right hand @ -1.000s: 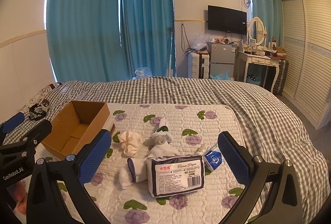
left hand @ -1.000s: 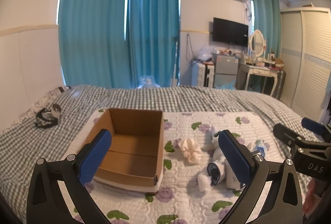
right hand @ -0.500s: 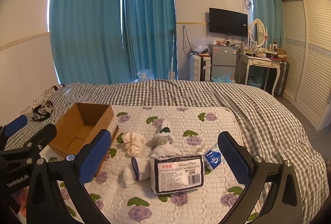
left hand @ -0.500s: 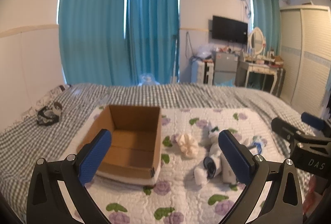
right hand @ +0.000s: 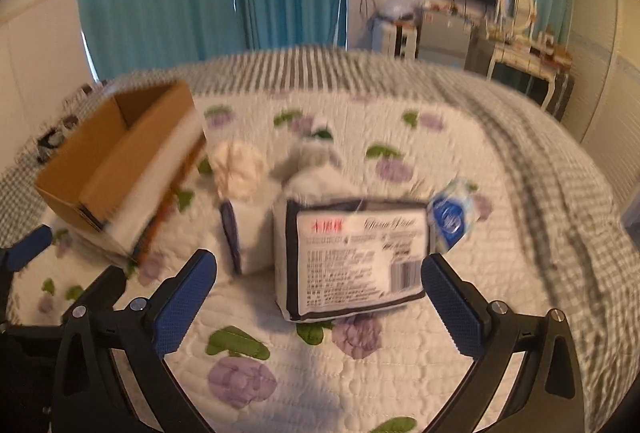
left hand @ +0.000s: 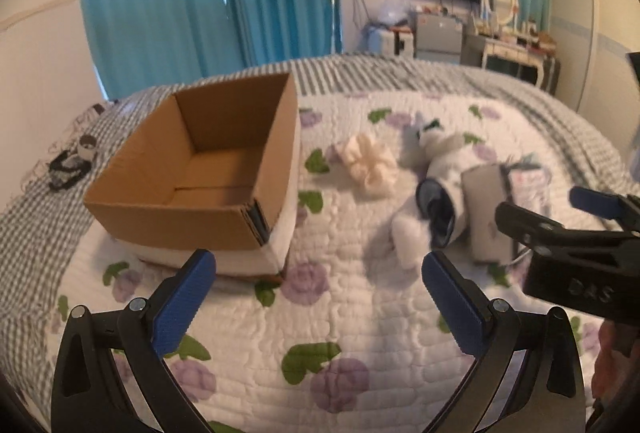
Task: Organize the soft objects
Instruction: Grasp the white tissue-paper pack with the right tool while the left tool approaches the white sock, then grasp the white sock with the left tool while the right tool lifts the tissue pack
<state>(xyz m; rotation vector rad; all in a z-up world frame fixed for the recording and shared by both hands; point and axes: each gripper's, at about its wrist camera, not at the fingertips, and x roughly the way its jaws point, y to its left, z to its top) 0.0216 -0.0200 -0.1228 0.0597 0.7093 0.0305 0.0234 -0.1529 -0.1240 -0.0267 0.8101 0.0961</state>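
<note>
Bare quilt [right hand: 312, 373] lies between closing right tongs [right hand: 318, 297]

Both tongs angled downward, nothing gripped

Left tongs [left hand: 318, 287] are held spread wide; right tongs [right hand: 318, 287] are closing slightly, pads touching nothing.

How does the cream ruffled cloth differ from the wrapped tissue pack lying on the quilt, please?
The cream ruffled cloth is bare fabric, bunched and rounded; the tissue pack is flat-sided, rectangular and wrapped in printed film with a barcode. The cloth lies nearer the cardboard box, the pack nearer the right gripper. Both rest on the floral quilt.
</note>
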